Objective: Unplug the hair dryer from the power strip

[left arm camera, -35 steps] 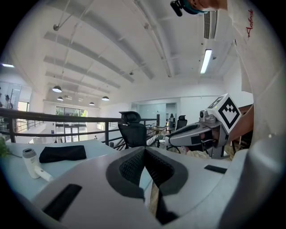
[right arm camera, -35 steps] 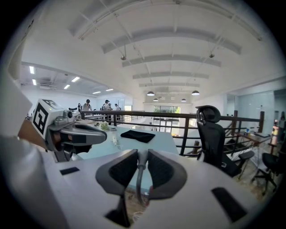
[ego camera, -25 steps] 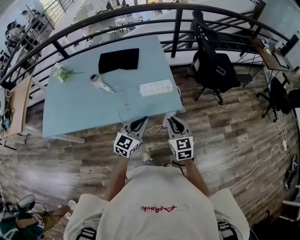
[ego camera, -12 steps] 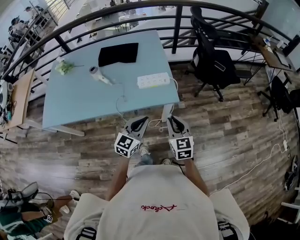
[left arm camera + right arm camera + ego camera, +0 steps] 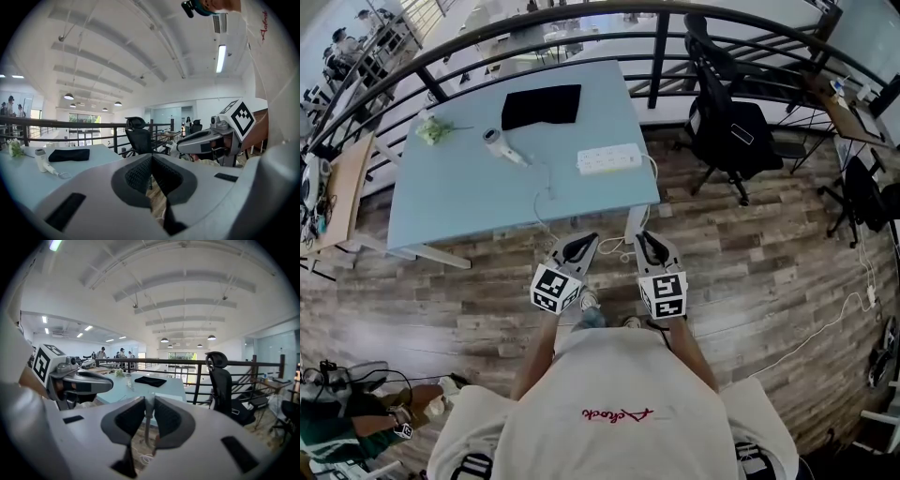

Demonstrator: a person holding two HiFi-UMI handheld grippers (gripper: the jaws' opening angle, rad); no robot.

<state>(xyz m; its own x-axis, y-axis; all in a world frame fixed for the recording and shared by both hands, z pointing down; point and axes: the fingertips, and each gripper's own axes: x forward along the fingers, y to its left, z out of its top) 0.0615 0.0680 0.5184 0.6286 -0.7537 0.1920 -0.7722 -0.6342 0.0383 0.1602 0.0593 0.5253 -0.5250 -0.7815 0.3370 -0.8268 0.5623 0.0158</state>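
- The left gripper (image 5: 584, 241) (image 5: 151, 161) is held off the table (image 5: 450, 211), just past its near edge and above the wooden floor (image 5: 750, 272). It points toward the table.
- Its fingers (image 5: 136, 176) are clenched: the ribbed pads meet in a single seam. Nothing is caught between them and they touch nothing.
- The right gripper (image 5: 645, 239) (image 5: 149, 404) is level with the left one, also just off the table's near edge, close to the near right corner.
- Its fingers (image 5: 129, 418) stand slightly apart, leaving a narrow gap. Only a table leg shows through that gap, farther off, so they hold nothing.
- The hair dryer (image 5: 502, 145) (image 5: 43, 161) lies on its side on the table, in the far half and left of centre. It is well apart from both grippers.
- A thin white cord (image 5: 546, 183) runs from the hair dryer toward the table's near edge. Whether its plug sits in a socket cannot be made out.
- The power strip (image 5: 609, 158) lies flat on the table near the right edge, to the right of the hair dryer and apart from it.
- A black cloth (image 5: 541, 106) (image 5: 150, 380) rests on the table near its far edge, just beyond the hair dryer.
- A black office chair (image 5: 727, 131) (image 5: 220, 380) stands on the floor beyond the table's right side.
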